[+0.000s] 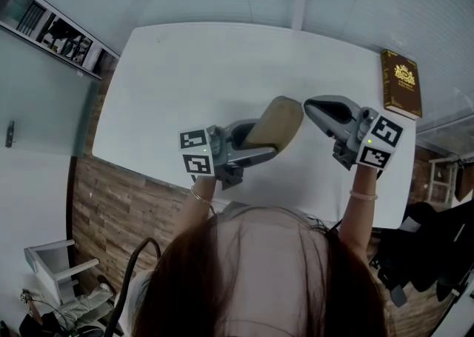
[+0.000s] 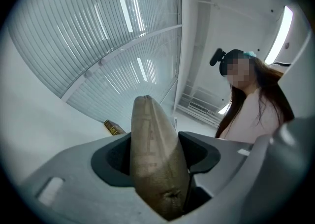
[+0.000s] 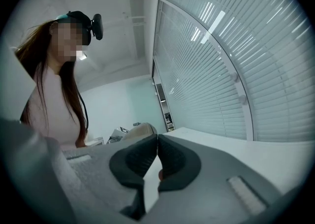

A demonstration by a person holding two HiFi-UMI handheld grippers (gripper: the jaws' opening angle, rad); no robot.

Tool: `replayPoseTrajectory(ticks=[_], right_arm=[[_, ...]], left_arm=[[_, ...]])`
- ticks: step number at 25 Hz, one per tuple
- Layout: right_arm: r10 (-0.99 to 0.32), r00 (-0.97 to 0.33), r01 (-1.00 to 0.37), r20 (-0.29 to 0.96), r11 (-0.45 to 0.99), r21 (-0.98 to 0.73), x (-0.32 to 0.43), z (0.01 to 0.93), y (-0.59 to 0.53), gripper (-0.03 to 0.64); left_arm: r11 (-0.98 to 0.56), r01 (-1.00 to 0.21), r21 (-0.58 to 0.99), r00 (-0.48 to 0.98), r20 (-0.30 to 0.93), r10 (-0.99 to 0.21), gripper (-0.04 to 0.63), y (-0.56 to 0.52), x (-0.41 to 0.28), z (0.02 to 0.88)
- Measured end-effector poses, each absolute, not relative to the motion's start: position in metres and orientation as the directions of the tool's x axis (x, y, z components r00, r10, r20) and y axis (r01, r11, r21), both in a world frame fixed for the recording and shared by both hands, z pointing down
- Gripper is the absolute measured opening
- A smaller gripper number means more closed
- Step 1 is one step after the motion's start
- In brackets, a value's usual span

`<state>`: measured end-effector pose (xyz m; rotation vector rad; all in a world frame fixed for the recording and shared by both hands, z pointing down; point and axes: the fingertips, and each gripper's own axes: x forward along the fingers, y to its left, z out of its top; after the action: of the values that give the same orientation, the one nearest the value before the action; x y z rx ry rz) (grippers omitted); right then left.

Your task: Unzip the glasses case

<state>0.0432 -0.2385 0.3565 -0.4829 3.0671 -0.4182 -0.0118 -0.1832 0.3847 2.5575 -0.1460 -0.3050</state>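
Here the left gripper (image 1: 254, 143), just below the middle of the head view, has its jaws clamped on the tan glasses case (image 1: 278, 122), which sticks out beyond them toward the centre of the frame, lifted over the white table (image 1: 207, 76). In the left gripper view the case (image 2: 150, 124) stands upright in the lower middle of the frame, wedged between the dark pads (image 2: 199, 151) of the left gripper (image 2: 156, 153), with a seam line running down its fabric side. The right gripper (image 1: 309, 106) comes in from the right of the head view, its tip just beside the rounded far end of the case. In the right gripper view the jaws of the right gripper (image 3: 157, 142) are pressed together at the tips, and the case (image 3: 139, 130) peeks up just behind them; whether they pinch a zip pull cannot be made out. A brown book (image 1: 401, 82) lies at the table's upper right edge
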Motion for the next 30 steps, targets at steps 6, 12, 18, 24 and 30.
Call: replayPoseTrajectory(ticks=[6,12,18,24,30], right_arm=[[-0.32,-0.947,-0.31,0.01,0.909,-0.281,0.044,0.357,-0.239,0.008],[-0.334,-0.942,-0.325,0.015,0.904,-0.28,0.045,0.359,-0.243,0.008],[-0.341,-0.94,-0.329,0.01,0.898,-0.292,0.044,0.361,-0.242,0.008],[-0.35,-0.937,-0.333,-0.003,0.892,-0.306,0.045,0.364,-0.242,0.008],[-0.377,-0.926,-0.36,0.008,0.878,-0.315,0.043,0.374,-0.246,0.008]], left_arm=[[-0.831,-0.034,0.556,0.959,-0.215,-0.183,0.285,-0.184,-0.011,0.383],[-0.824,-0.035,0.565,0.953,-0.231,-0.198,0.285,-0.19,-0.013,0.384],[-0.815,-0.02,0.579,0.939,-0.269,-0.214,0.284,-0.192,-0.017,0.38],[-0.811,-0.019,0.585,0.936,-0.275,-0.219,0.284,-0.194,-0.018,0.38],[-0.802,-0.029,0.597,0.929,-0.28,-0.242,0.284,-0.205,-0.022,0.384]])
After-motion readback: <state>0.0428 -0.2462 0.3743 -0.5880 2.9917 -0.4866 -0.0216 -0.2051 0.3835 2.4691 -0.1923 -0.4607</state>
